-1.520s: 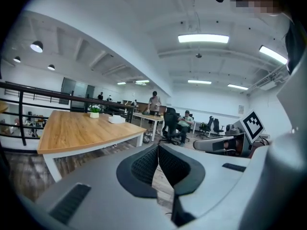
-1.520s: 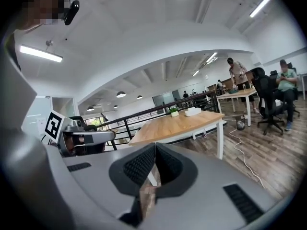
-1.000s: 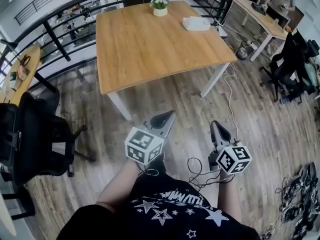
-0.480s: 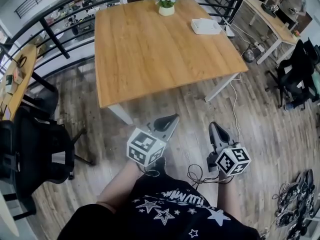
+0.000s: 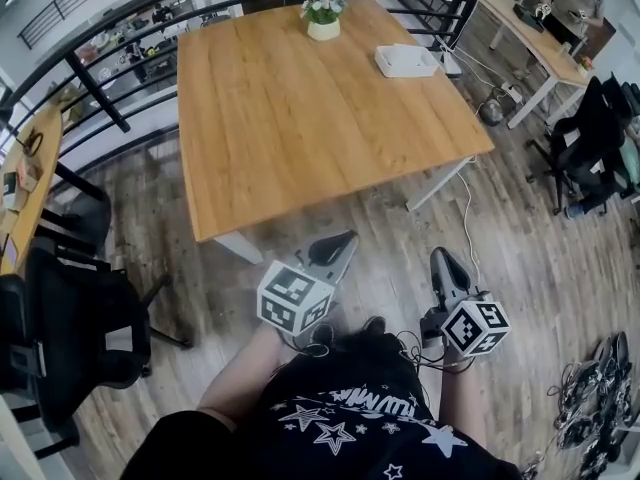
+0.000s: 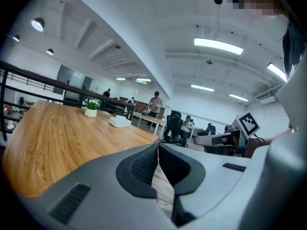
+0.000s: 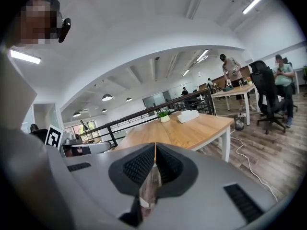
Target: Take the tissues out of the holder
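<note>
Approach stage, no contact with anything. The left gripper [image 5: 338, 243] and the right gripper [image 5: 441, 260] are both clenched, pads pressed together with nothing between them. They are held side by side over the wooden floor [image 5: 540, 268], short of the near edge of the table [image 5: 300, 128]. The white tissue holder [image 5: 405, 61] lies flat near the far right corner of the table, near a small potted plant [image 5: 322, 16] and well apart from both grippers.

Likely hazards:
- The whole tabletop lies between the grippers and the holder, so a reach from this side probably falls short.
- A white cable [image 5: 463, 203] trails on the floor by the right table leg — a snag for anyone walking round that way.
- Jaws left closed on arrival would only shove the holder, which looks light, toward the nearby edge.
- A one-handed pull may drag the holder along unless the other gripper pins it.

Whether a tissue sticks out cannot be told from here.
</note>
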Available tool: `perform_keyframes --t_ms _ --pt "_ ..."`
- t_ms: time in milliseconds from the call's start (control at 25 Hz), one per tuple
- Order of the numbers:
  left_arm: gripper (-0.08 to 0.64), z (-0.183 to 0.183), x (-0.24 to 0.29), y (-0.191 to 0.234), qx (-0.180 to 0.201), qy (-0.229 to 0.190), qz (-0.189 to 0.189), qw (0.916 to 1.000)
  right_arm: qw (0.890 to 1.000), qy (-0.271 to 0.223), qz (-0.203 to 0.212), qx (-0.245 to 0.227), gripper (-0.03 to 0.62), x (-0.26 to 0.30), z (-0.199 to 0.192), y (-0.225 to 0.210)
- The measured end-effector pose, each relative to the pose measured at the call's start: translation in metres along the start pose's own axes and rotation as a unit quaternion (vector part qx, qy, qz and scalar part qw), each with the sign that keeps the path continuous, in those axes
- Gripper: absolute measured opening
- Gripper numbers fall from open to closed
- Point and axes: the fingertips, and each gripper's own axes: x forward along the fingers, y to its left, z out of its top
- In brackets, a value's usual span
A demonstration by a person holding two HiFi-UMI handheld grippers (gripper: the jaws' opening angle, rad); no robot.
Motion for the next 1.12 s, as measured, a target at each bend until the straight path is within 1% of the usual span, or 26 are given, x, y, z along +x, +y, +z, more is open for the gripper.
perform_keyframes --t_ms 200,360,720,1000,1120 --pt "0.015 0.008 0.011 -0.002 0.006 -0.003 0.002 1.0 1.0 0.003 0.004 0.004 0.017 0.011 0.007 -0.016" --pt "0.015 0.014 0.033 0.009 0.009 -0.004 0.031 0.9995 1.0 0.009 0.028 0.008 0.017 0.034 0.014 -0.036" --pt "0.015 0.044 0.107 0.029 0.003 -0.011 0.094 0.9955 0.997 0.012 0.079 0.002 0.017 0.096 0.071 -0.105" --pt "0.015 0.068 0.175 0.02 0.012 -0.015 0.114 0.9933 0.994 0.002 0.107 0.006 0.017 0.126 0.117 -0.163" --pt "0.015 0.074 0.197 0.017 0.011 -0.018 0.13 0.9913 0.992 0.003 0.124 0.002 0.017 0.133 0.129 -0.18"
